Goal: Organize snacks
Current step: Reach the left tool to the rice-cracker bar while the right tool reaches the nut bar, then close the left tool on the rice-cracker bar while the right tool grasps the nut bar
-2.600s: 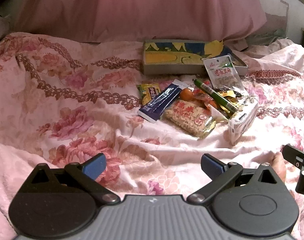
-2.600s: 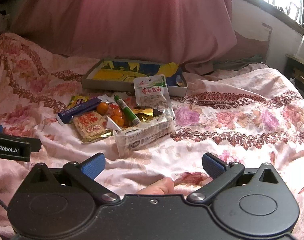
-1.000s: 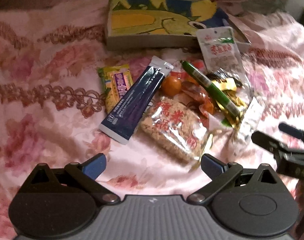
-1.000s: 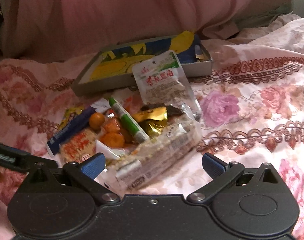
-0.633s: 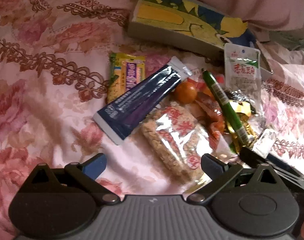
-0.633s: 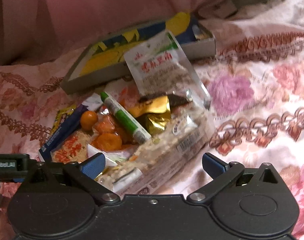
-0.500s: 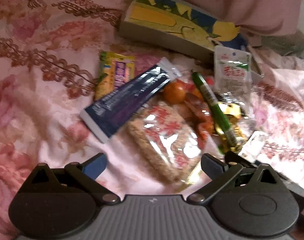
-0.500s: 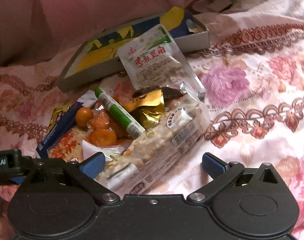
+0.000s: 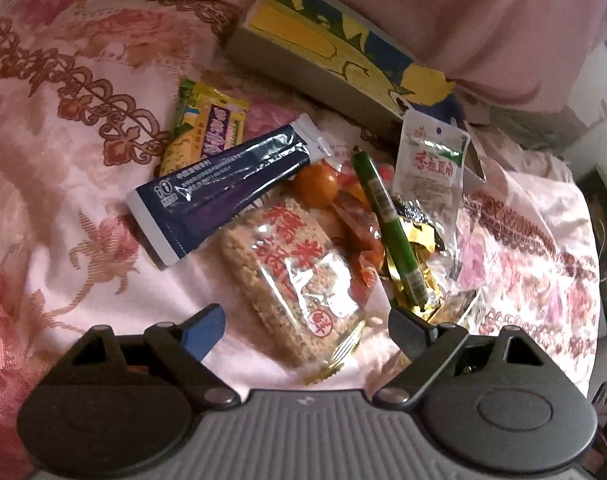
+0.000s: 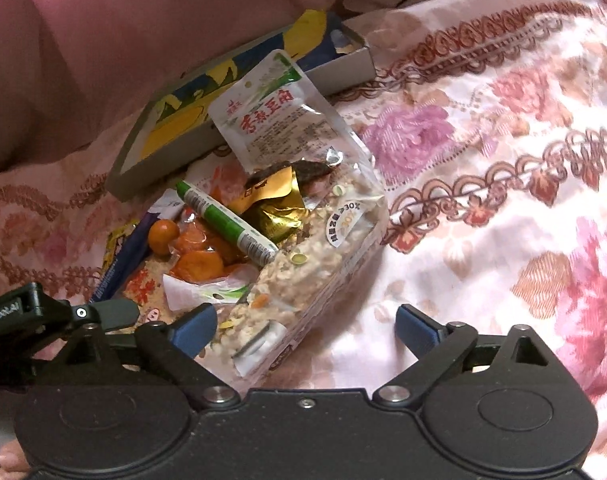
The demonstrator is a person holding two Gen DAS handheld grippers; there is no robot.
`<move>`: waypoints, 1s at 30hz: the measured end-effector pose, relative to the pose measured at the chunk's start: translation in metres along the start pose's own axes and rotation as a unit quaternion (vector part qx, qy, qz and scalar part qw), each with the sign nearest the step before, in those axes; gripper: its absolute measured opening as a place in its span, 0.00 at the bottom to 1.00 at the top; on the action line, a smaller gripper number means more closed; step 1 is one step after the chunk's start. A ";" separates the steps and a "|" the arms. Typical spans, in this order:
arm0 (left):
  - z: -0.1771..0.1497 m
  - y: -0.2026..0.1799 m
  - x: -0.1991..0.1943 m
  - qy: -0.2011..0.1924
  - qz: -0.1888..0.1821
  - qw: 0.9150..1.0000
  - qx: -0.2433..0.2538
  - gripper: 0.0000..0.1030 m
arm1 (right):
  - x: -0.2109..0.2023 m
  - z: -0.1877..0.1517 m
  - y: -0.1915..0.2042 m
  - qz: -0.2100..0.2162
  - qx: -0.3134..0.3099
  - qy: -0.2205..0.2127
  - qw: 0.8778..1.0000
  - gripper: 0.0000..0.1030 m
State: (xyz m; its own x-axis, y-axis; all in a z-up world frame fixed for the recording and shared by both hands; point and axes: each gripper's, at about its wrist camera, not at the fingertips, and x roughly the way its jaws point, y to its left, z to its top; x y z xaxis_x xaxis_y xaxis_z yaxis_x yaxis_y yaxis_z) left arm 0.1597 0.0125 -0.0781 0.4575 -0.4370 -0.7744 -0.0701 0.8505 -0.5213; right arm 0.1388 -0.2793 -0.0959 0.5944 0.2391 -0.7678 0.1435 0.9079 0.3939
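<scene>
A pile of snacks lies on the floral bedspread (image 9: 63,92). My left gripper (image 9: 307,326) is open just above the near end of a clear rice cracker pack with red print (image 9: 299,268). Beside that pack lie a dark blue stick pack (image 9: 219,184), a yellow-green candy pack (image 9: 205,126), an orange fruit (image 9: 315,184), a green stick (image 9: 387,216), gold wrappers (image 9: 419,268) and a white dried tofu pouch (image 9: 431,164). My right gripper (image 10: 305,326) is open over the near end of a clear grain bar pack (image 10: 307,268). The shallow yellow-blue box (image 9: 335,52) stands behind the pile.
A pink curtain (image 10: 123,40) hangs behind the box (image 10: 183,120). The left gripper's body (image 10: 43,320) shows at the left edge of the right wrist view. Bare bedspread (image 10: 503,200) spreads to the right of the pile.
Both grippers have moved forward and down to the snack pile, staying open. The left now hovers over the rice cracker pack, the right over the grain bar pack.
</scene>
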 end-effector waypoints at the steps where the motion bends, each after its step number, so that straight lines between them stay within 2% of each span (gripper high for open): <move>1: 0.000 0.001 0.000 -0.002 -0.001 1.000 -0.003 0.87 | 0.000 0.000 -0.001 0.003 0.005 0.002 1.000 0.90; 11: 0.002 0.013 0.009 -0.039 -0.021 0.998 -0.048 0.83 | -0.003 -0.002 0.000 0.005 0.010 0.003 1.000 0.87; 17: -0.001 0.012 0.005 -0.049 -0.018 0.998 -0.045 0.67 | -0.008 -0.004 -0.005 0.015 0.030 0.007 0.999 0.83; 19: -0.002 0.015 0.001 -0.053 -0.028 0.996 -0.059 0.61 | -0.009 -0.003 -0.008 0.020 0.039 0.009 0.999 0.82; 22: -0.002 0.016 -0.004 -0.061 -0.046 0.995 -0.071 0.58 | -0.008 -0.003 -0.009 0.023 0.044 0.011 0.999 0.79; 30: -0.002 -0.003 -0.016 -0.101 -0.074 0.992 -0.014 0.57 | -0.016 -0.007 -0.013 0.021 0.049 0.005 0.999 0.67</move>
State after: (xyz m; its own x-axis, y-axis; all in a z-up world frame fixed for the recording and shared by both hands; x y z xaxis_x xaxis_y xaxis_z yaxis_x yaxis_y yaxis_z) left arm 0.1512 0.0161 -0.0646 0.6320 -0.4875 -0.6024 -0.0113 0.7715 -0.6362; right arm 0.1218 -0.2922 -0.0922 0.5932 0.2797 -0.7549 0.1960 0.8593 0.4724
